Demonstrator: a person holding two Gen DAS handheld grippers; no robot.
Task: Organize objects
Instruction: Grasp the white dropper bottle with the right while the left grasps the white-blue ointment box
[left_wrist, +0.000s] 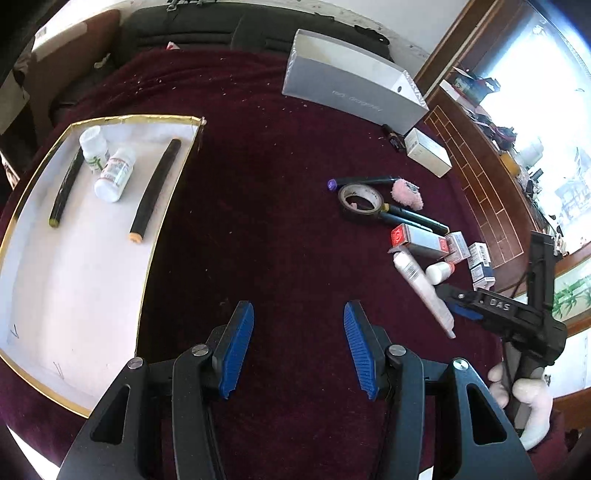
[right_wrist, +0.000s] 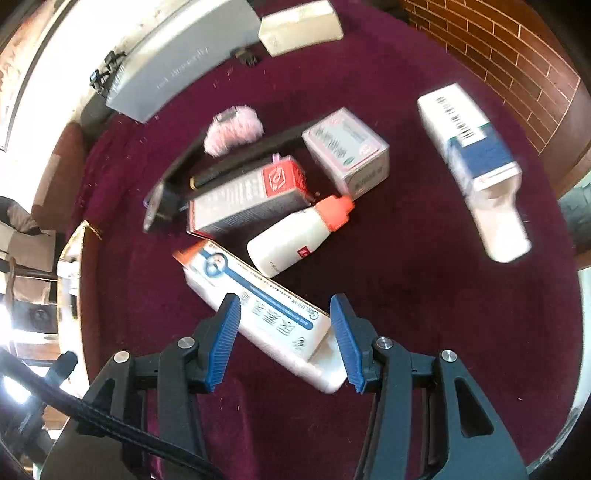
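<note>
Over the maroon tabletop (left_wrist: 280, 155), the left gripper (left_wrist: 298, 349) hangs with jaws parted and empty, right of the gold-rimmed tray (left_wrist: 147, 254) collecting bottles and rods. Nearer the clutter, the right gripper (right_wrist: 283, 341) straddles a long white box (right_wrist: 258, 310), jaws released, apparently lining up a grasp.

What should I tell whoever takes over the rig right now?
Left gripper: open, empty, over bare cloth beside the tray.
Right gripper: open, astride the long white box, not yet clamped.
Done: two bottles and two black sticks lie in the tray.
Left: the pile on the cloth, with boxes, tape, pens, the orange-capped bottle and the pink puff.
</note>
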